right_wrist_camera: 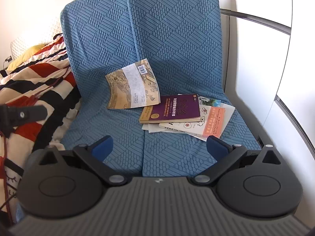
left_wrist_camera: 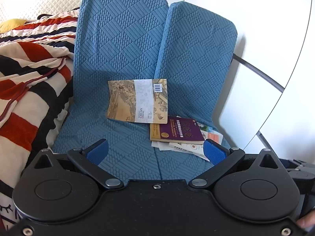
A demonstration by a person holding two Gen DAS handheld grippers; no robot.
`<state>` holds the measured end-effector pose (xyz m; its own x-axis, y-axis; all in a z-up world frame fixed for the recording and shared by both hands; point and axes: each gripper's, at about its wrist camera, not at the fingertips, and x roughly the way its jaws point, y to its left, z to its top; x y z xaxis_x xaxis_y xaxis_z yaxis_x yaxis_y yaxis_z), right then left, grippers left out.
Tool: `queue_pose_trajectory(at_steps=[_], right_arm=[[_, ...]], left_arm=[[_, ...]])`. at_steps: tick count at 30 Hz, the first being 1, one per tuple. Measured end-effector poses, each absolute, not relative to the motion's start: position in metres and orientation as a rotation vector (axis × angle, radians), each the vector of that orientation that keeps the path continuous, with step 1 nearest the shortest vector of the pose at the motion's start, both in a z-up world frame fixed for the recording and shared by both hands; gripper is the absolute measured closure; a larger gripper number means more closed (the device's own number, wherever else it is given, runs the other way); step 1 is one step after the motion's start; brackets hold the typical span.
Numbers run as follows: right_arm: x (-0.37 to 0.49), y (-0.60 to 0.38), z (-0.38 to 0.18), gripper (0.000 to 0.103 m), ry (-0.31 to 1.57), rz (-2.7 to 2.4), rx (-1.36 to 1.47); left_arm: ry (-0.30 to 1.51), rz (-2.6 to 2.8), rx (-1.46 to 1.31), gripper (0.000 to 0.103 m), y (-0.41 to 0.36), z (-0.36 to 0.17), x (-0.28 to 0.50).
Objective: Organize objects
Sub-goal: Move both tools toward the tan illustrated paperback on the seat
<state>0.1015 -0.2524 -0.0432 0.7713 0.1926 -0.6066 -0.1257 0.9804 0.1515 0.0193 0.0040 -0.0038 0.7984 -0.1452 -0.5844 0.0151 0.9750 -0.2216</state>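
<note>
A tan book with a painted cover (left_wrist_camera: 137,101) (right_wrist_camera: 133,85) leans against the blue quilted cushion's (left_wrist_camera: 122,45) (right_wrist_camera: 167,39) back. To its right lies a purple book (left_wrist_camera: 177,129) (right_wrist_camera: 173,109) on top of a white and orange book (right_wrist_camera: 212,123) (left_wrist_camera: 214,136) and loose papers (left_wrist_camera: 183,147) (right_wrist_camera: 155,128). My left gripper (left_wrist_camera: 155,151) hovers open over the seat, short of the books, with nothing between its blue pads. My right gripper (right_wrist_camera: 159,147) is open too, empty, just short of the stack.
A striped red, black and cream blanket (left_wrist_camera: 29,74) (right_wrist_camera: 35,82) is heaped to the left of the cushions. White panels with a dark rail (left_wrist_camera: 259,70) (right_wrist_camera: 256,19) run along the right. Part of the other gripper (right_wrist_camera: 21,115) shows at the left edge of the right wrist view.
</note>
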Motion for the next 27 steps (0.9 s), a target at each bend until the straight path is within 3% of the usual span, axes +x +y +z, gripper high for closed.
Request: queue_pose_trajectory(at_steps=[13, 27], right_arm=[[0.101, -0.253, -0.038, 0.000, 0.646, 0.255, 0.228], [0.110, -0.240, -0.030, 0.000, 0.645, 0.249, 0.160]], left_arm=[[0.614, -0.045, -0.172, 0.000, 0.005, -0.001, 0.011], [0.601, -0.041, -0.204, 0.001, 0.015, 0.008, 0.018]])
